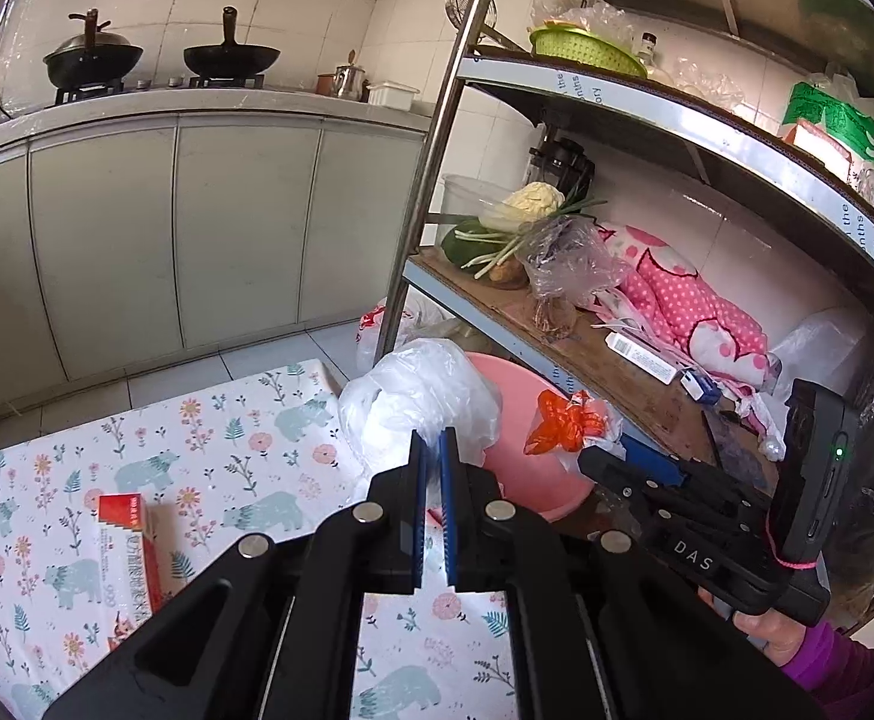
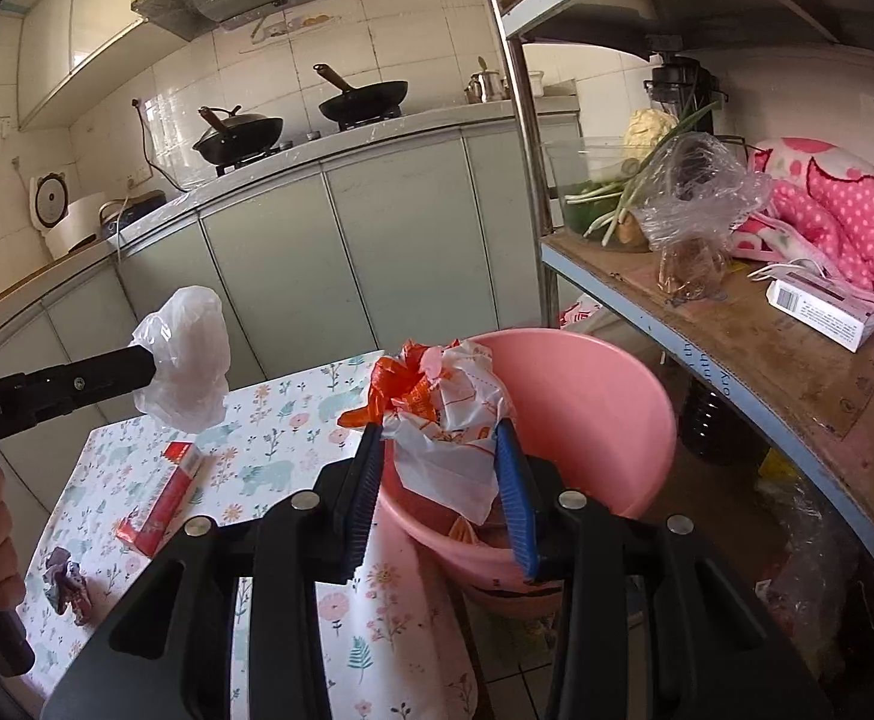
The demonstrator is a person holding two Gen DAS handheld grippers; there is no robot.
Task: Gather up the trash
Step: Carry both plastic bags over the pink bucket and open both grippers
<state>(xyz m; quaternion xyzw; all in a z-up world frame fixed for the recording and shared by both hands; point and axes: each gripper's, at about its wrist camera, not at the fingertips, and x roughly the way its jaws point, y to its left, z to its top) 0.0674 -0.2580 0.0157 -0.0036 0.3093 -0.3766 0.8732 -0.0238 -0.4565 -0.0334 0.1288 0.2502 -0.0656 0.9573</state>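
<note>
On the floral, bear-printed tablecloth (image 2: 269,450): a small crumpled purple wrapper (image 2: 68,591) near the left edge, then a red rectangular cardboard box (image 2: 164,495) lying flat. Above the cloth, left gripper (image 1: 434,441) pressed nearly together, pinching a crumpled translucent white plastic bag (image 1: 413,402) held clear of the table, just beside the basin's rim. To the right, right gripper (image 2: 439,429) partly spread, blue-padded fingers (image 2: 511,492) clamped on either side of a crumpled white and orange plastic bag (image 2: 448,420), held over the near rim of a round pink plastic basin (image 2: 604,408). Basin standing just off the table's right edge, beside the metal shelf rack (image 2: 736,360). On the wooden shelf board: a clear plastic bag (image 2: 697,192), green onions (image 2: 628,198), a pink dotted cloth (image 2: 844,204), a white carton (image 2: 820,309).
</note>
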